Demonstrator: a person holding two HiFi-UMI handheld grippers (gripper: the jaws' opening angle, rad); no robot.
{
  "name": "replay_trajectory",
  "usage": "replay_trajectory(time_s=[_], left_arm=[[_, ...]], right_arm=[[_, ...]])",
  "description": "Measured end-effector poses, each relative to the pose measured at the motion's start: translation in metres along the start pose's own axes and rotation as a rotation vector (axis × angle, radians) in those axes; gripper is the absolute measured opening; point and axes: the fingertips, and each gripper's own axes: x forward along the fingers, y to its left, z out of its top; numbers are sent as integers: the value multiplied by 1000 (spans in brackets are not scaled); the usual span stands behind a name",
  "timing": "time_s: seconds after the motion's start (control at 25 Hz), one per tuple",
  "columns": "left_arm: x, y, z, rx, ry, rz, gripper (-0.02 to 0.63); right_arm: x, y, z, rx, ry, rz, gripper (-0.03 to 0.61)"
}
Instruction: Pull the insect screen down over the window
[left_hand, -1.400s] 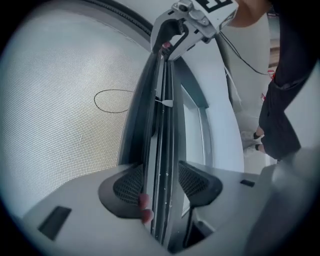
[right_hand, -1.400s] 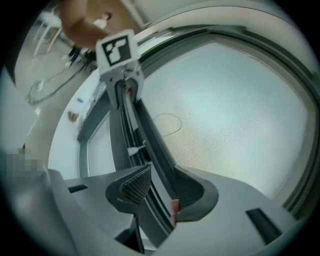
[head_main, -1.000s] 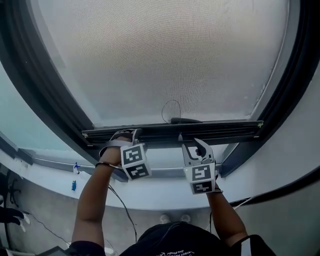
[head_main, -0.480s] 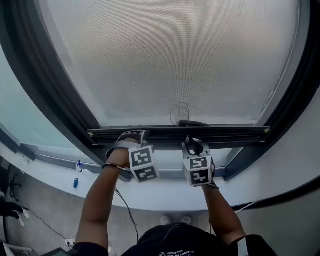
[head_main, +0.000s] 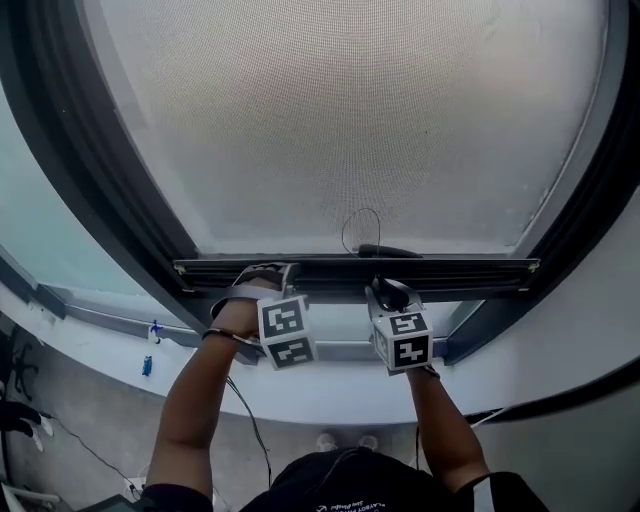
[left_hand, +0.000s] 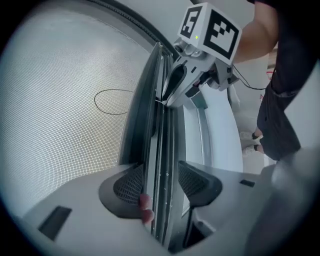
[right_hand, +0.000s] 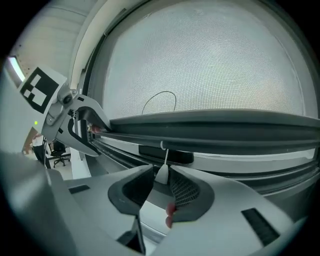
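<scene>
At the bottom of the window frame (head_main: 100, 170), head view: the insect screen (head_main: 340, 120) covers nearly the whole opening. Its bottom bar (head_main: 470, 268) sits just above the sill (head_main: 330, 390), with a narrow strip still uncovered. Left gripper (head_main: 262, 276) is on the bar's left half. Right gripper (head_main: 385, 290) is near the bar's middle, below the cord loop (head_main: 360, 228). Left gripper view: jaws stand wide and clamp the bar across its thickness, one pad on each face. Right gripper view: a small white pull tab (right_hand: 161, 173) hangs from the bar on a short string, between the jaws. These jaws have just been closing and are now narrow. One pad is at the tab and a sliver of gap shows on the other side, so by my reading it is not yet gripped. Judgement: last stretch of the pull. Finish closing on the tab before loading it. Draw both hands down evenly so the bar stays level in its side tracks and does not jam. The string looks thin, so let the left gripper carry most of the load. Surface: white sill, smooth. Room: grey floor (head_main: 80, 420) below with a loose cable (head_main: 250, 420); an office chair (right_hand: 59, 150) shows at the left edge of the right gripper view.
</scene>
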Motion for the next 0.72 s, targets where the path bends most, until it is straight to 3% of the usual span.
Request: replay_trajectory(time_s=[0.28,0.72], left_arm=[[-4,-6,-4,9,26,-46,219],[0,0,1,-1,-7,-24,215]], right_arm=[[1,1,0,7,-11,-2,78],[-16,5,6,10,-43,6,71]])
